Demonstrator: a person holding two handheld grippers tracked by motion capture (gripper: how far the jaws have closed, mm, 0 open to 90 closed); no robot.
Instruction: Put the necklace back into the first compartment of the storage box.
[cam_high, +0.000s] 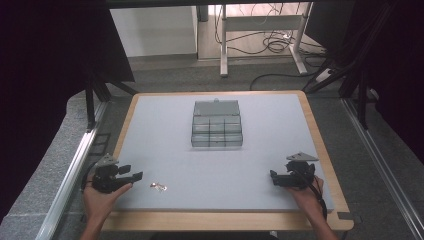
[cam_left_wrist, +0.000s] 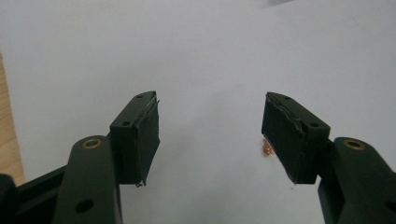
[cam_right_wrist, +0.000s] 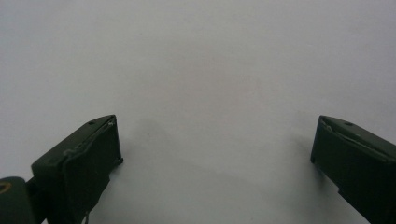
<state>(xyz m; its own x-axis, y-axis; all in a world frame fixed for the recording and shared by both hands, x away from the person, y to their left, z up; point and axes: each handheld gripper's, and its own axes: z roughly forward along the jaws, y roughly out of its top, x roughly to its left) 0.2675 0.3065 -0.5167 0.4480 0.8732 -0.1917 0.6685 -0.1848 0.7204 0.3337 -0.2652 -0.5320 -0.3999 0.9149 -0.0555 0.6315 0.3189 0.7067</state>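
Nearby, left gripper (cam_high: 131, 173) — jaws apart, small metal piece (cam_high: 159, 187)

Two grippers are in play: the left gripper (cam_high: 131, 173) and the right gripper (cam_high: 274, 177), each with two black jaws spread apart, so four jaws in all. Two hands hold them, the left hand (cam_high: 100, 197) and the right hand (cam_high: 307, 192). One surface (cam_high: 165, 130) carries everything. On it stands one clear compartment box (cam_high: 217, 124) with one raised lid; its compartments are too small to count surely. One small glinting cluster (cam_high: 159, 187) lies near the left gripper; its pieces cannot be counted.
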